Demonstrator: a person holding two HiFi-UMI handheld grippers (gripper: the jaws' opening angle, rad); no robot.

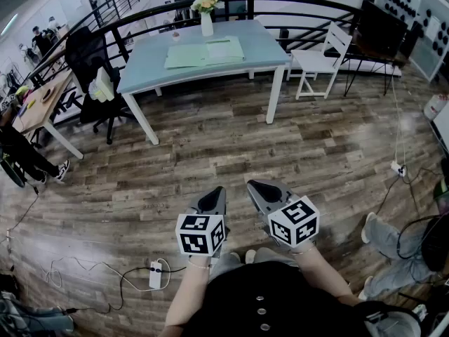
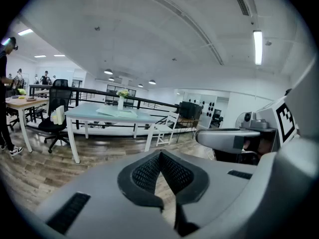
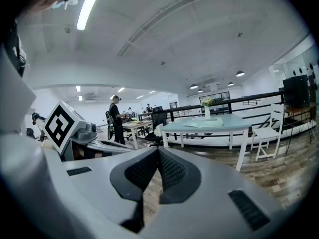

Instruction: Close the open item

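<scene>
Low in head view, over brown wood-plank floor [image 1: 210, 146]: left grey two-jaw gripper [image 1: 217, 192] and right grey two-jaw gripper [image 1: 255, 186], side by side, both clenched on nothing (ribbed pads meet in each gripper view). Well ahead: pale blue rectangular table [image 1: 261, 45]; on top, flat pale green folder-like item [image 1: 205, 52], spread out, near white vase of yellow flowers [image 1: 206, 21]. White wooden chair [image 1: 319, 58] at table's right end.

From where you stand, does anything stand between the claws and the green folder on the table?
Nothing visible does. Only wood floor lies between the left claw, the right claw and the table. The green folder lies on top, in front of the vase.
</scene>
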